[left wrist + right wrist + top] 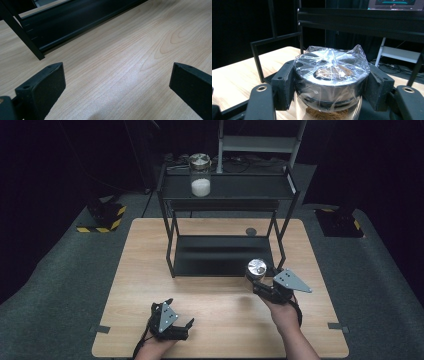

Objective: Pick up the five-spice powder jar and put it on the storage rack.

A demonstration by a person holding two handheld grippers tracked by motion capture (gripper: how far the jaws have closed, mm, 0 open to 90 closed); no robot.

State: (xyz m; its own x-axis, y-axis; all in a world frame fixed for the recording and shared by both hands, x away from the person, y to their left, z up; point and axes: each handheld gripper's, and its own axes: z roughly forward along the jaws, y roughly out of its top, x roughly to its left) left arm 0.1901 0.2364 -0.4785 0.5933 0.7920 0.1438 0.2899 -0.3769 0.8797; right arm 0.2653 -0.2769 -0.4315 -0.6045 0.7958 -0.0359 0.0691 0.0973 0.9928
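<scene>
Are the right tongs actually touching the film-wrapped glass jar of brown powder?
Touching. The right gripper view shows both pads pressed against the jar's wrapped lid.

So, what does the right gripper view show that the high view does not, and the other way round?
Right gripper view alone: clear film wrapped over the jar's lid and brown powder inside the glass. High view alone: a second jar with white contents on the rack's top shelf, and the left gripper, open, low over the table. Both: the right gripper shut on the jar, the black rack and the table.
</scene>
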